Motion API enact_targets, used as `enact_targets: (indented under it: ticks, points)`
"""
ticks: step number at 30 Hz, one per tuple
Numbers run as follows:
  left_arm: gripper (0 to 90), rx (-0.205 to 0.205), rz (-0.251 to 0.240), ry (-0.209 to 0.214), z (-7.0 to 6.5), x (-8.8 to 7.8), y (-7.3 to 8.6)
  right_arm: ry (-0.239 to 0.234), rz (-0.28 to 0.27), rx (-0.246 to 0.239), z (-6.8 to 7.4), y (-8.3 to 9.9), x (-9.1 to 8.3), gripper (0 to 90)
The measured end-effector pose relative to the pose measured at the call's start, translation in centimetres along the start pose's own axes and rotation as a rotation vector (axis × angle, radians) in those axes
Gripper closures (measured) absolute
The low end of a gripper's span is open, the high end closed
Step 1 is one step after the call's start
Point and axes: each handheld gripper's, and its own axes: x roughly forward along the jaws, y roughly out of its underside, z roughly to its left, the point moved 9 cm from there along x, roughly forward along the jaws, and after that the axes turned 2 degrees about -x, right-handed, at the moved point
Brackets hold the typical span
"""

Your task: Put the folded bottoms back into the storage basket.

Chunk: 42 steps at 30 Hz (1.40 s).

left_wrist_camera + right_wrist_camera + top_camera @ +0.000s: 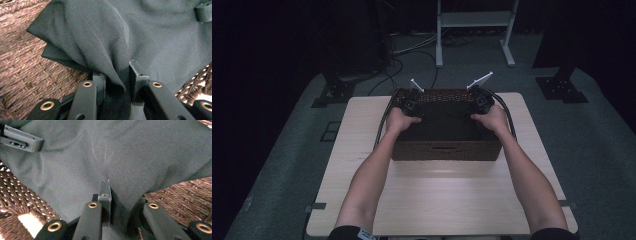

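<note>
Left tool: jaws closed on a fold of the dark cloth, which bunches up between them.
Right tool: jaws pinching another fold of the same cloth, fabric spreading away above.
Hands: left hand and right hand each grip a tool at the far corners of the basket, forearms reaching forward from the bottom edge, elbows low, wrists angled down into the basket.
Cloth: lying inside the brown woven basket, stretched between the two tools.
Basket: standing on the pale wooden worktop, toward its far edge.
</note>
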Motion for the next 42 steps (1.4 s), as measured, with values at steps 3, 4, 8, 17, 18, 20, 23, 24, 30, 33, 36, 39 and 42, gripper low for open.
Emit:
enact_targets:
  ticks: [3, 4, 8, 17, 18, 20, 23, 24, 30, 33, 36, 39, 42]
  points:
    - [70.4, -0.003, -0.003, -0.008, 0.1, -0.1, 0.0, 0.002, 0.004, 0.004, 0.0, 0.0, 0.1, 75.9]
    - [70.4, -0.004, -0.001, -0.010, 0.2, -0.1, 0.0, 0.002, 0.002, 0.002, -0.1, 0.0, 0.2, 75.8]
    - [70.5, -0.009, -0.010, -0.016, 0.4, -0.1, -0.1, 0.010, 0.006, 0.005, -0.2, 0.0, 0.4, 75.8]
    - [70.7, -0.021, 0.004, -0.030, 0.6, 0.3, 0.0, 0.019, 0.017, 0.009, -0.3, 0.0, 0.8, 75.7]
    - [70.7, -0.017, 0.009, -0.035, 0.6, 0.4, 0.1, 0.022, 0.019, 0.008, -0.4, 0.1, 0.9, 75.7]
    - [70.7, -0.020, 0.010, -0.036, 0.5, 0.5, 0.1, 0.022, 0.022, 0.011, -0.5, 0.1, 1.0, 75.7]
    - [70.5, -0.022, 0.009, -0.035, 0.5, 0.6, 0.0, 0.021, 0.022, 0.014, -0.6, 0.2, 1.1, 75.7]
    - [70.2, -0.023, 0.011, -0.038, 0.6, 0.6, 0.1, 0.022, 0.023, 0.015, -0.6, 0.2, 1.1, 75.3]
    - [67.2, -0.026, 0.016, -0.062, 0.8, 0.8, 0.2, 0.033, 0.028, 0.018, -0.7, 0.3, 1.3, 74.0]
    - [65.8, -0.028, 0.019, -0.070, 0.9, 0.8, 0.2, 0.049, 0.033, 0.019, -0.9, 0.4, 1.4, 73.4]
    - [65.3, -0.037, 0.023, -0.074, 1.1, 0.7, 0.3, 0.051, 0.032, 0.023, -1.1, 0.4, 1.4, 72.8]
    - [65.3, -0.036, 0.026, -0.076, 1.1, 0.7, 0.3, 0.055, 0.034, 0.030, -1.2, 0.5, 1.4, 72.8]
    - [64.9, -0.040, 0.031, -0.086, 1.2, 0.8, 0.4, 0.058, 0.037, 0.033, -1.3, 0.5, 1.4, 73.0]
